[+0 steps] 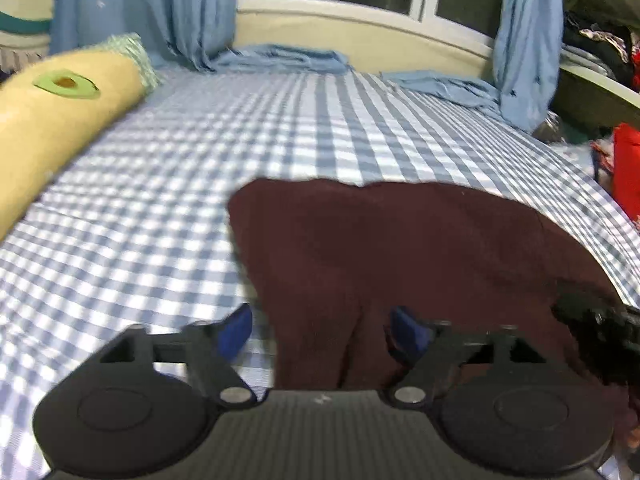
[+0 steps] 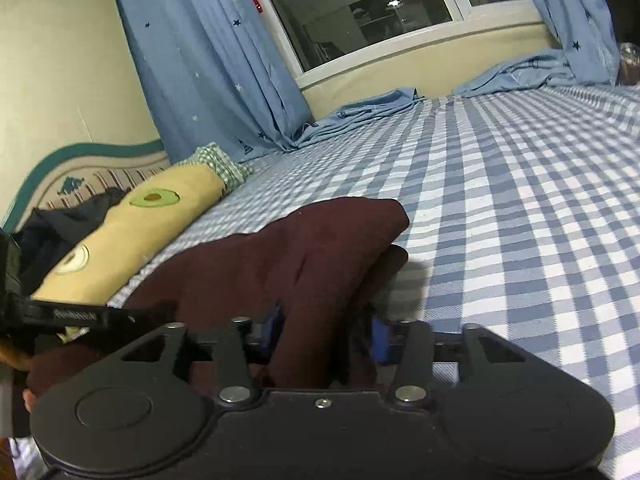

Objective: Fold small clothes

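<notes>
A dark maroon garment (image 1: pixel 400 248) lies on the blue-and-white checked bed sheet (image 1: pixel 200 160). My left gripper (image 1: pixel 322 330) has its blue pads wide apart around the garment's near edge, open. In the right wrist view the same garment (image 2: pixel 304 256) is bunched up. My right gripper (image 2: pixel 324 336) has its blue pads (image 2: pixel 272 328) pressed on a thick fold of the maroon cloth. The left gripper's black arm (image 2: pixel 72 314) shows at the left of the right wrist view.
A long yellow avocado-print pillow (image 1: pixel 52 120) lies along the left side of the bed, also in the right wrist view (image 2: pixel 132 240). Blue curtains (image 1: pixel 152 12) and folded blue cloth (image 1: pixel 280 58) lie under the window. Red and dark clothes (image 1: pixel 626 168) sit at the right edge.
</notes>
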The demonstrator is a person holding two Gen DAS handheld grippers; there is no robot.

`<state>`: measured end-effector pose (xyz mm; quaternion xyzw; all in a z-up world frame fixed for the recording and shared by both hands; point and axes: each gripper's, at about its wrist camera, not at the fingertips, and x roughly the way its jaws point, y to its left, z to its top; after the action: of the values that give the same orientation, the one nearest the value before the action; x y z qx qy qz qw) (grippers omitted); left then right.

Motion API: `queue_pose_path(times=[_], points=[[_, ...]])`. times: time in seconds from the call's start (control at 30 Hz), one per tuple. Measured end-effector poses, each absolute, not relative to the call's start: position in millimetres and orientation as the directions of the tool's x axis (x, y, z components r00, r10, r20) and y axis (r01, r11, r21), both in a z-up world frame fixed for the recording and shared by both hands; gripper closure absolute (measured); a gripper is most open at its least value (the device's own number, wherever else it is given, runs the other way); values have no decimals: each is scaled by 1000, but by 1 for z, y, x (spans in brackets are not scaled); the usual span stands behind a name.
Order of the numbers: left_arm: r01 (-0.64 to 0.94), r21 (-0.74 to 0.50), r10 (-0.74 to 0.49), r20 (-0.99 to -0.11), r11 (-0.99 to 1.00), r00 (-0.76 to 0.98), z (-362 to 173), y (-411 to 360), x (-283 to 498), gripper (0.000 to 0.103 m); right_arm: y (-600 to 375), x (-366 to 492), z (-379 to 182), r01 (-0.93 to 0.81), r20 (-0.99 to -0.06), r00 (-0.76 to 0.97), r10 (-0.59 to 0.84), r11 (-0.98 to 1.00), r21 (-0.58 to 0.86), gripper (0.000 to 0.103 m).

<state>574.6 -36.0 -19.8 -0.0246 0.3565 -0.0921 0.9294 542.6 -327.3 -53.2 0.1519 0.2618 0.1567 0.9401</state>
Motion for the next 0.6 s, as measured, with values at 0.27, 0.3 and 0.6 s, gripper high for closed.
queue_pose_path(times=[0.27,0.3,0.6], points=[[125,-112,-167,-594,986,787,25,-33,528,1,-328,502,-24,-186,-405,859,312,929,319,4],[126,-108,-165,-578,986,799,33,-33,518,1,-328,493,-16,-189,-384,870,309,928,320,3],[131,-107,-166,-457,986,874,106,-33,420,1,-317,408,65,-186,-243,937,252,946,264,0]])
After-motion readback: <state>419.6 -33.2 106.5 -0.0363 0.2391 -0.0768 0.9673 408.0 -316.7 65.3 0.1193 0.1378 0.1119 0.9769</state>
